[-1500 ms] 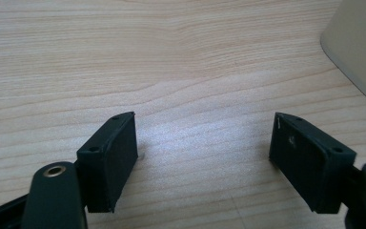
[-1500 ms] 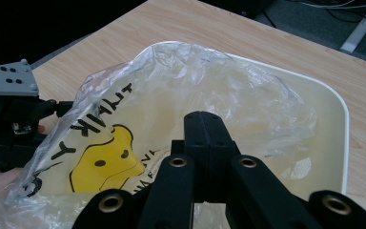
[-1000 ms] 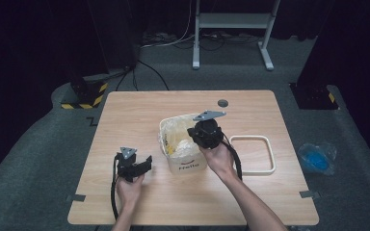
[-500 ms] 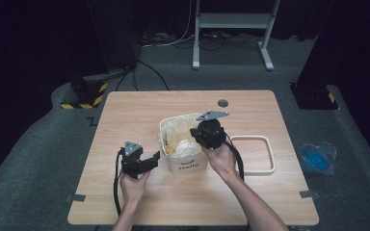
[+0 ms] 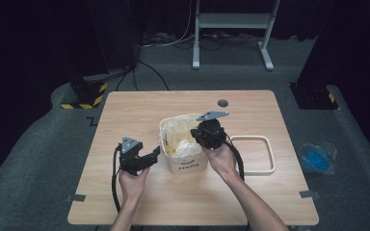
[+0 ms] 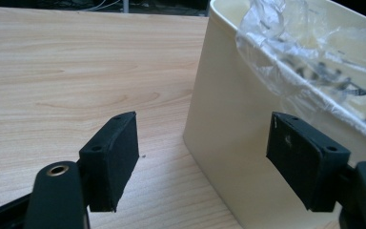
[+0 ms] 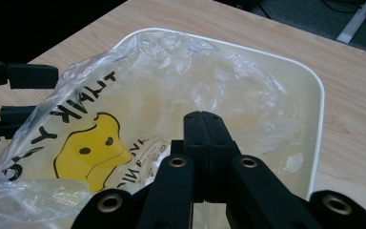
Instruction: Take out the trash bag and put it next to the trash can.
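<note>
— Up comes the left gripper (image 5: pixel 150 155), jaws spread, cream bin (image 5: pixel 185 166) just beside its right jaw!
— Right gripper (image 7: pixel 204 125), pressed together, hangs over the plastic bag (image 7: pixel 124 119) inside that bin.

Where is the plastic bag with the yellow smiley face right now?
The plastic bag lines the cream bin at the middle of the table in the high view, between the left gripper and the right gripper.
</note>
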Demonstrator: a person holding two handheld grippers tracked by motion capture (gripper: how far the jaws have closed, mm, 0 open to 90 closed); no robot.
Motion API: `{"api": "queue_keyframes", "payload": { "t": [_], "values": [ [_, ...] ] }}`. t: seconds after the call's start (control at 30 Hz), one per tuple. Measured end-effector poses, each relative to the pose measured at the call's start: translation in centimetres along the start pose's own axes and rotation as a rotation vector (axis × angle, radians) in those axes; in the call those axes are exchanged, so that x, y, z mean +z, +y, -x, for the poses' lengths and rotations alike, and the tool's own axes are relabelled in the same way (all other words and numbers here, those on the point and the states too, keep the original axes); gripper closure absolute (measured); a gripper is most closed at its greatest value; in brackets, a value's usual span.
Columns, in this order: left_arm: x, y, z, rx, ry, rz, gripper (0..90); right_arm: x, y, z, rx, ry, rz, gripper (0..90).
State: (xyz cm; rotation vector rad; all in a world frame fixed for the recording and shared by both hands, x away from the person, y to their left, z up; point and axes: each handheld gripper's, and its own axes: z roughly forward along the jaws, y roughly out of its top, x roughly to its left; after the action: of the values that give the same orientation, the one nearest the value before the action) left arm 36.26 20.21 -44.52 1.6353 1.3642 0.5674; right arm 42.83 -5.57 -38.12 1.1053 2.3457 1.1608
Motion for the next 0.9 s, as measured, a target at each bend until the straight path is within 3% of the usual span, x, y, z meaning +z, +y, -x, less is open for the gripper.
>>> {"api": "queue_keyframes", "payload": {
  "t": [0.5,0.9],
  "values": [
    [-0.7,1.6,0.9,-0.011,-0.049,0.024,26.7,0.0,-0.4,0.2,0.007,-0.001,-0.009,89.9],
    [-1.4,3.0,1.9,0.021,-0.060,0.051,26.6,0.0,-0.5,0.3,0.006,0.003,-0.011,89.7]
  ]
}}
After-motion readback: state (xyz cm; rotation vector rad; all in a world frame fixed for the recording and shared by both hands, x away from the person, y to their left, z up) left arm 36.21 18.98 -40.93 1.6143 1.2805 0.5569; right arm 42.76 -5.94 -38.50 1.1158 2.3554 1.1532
